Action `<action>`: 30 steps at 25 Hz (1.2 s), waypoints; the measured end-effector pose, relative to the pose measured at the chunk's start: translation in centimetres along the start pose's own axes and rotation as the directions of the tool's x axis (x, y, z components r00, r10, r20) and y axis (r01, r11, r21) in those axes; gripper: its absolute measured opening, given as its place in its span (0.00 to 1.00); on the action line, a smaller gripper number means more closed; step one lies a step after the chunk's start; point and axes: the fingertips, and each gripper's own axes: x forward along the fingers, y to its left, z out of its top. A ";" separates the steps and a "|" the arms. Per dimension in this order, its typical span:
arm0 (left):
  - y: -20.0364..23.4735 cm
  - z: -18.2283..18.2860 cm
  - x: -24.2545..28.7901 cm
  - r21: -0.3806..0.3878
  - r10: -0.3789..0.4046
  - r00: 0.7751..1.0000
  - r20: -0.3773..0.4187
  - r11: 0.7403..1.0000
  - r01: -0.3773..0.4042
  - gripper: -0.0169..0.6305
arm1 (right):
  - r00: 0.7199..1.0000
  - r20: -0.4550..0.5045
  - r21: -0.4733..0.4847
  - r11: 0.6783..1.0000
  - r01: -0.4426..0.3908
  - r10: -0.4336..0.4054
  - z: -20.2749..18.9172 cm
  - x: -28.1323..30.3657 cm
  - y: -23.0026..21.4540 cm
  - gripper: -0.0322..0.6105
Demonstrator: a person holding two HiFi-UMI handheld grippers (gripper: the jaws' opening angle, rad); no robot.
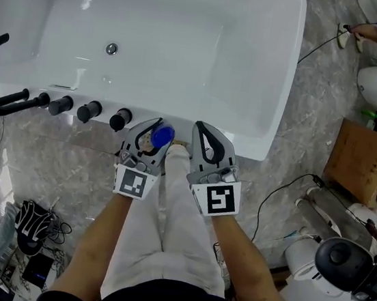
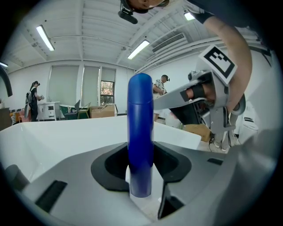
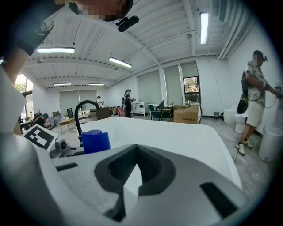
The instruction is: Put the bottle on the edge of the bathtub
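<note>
Two jaws of the left gripper [image 1: 153, 128] pinch the blue bottle [image 1: 161, 136] upright beside the bathtub's near edge [image 1: 178, 120]. The right gripper [image 1: 201, 129] is empty, its jaws pressed together. Placing appears underway; next, seat the bottle flat on the rim, then release.

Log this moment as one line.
left claw: shut on blue bottle | right claw: shut, empty | bottle upright by bathtub rim

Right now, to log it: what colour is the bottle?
Blue bottle, best in the left gripper view.
</note>
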 end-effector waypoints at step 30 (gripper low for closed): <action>-0.5 -2.7 -0.2 -0.008 -0.031 0.997 -0.077 1.000 0.030 0.39 | 0.999 0.052 0.003 1.000 0.004 -0.004 3.0 -0.6 0.5 0.05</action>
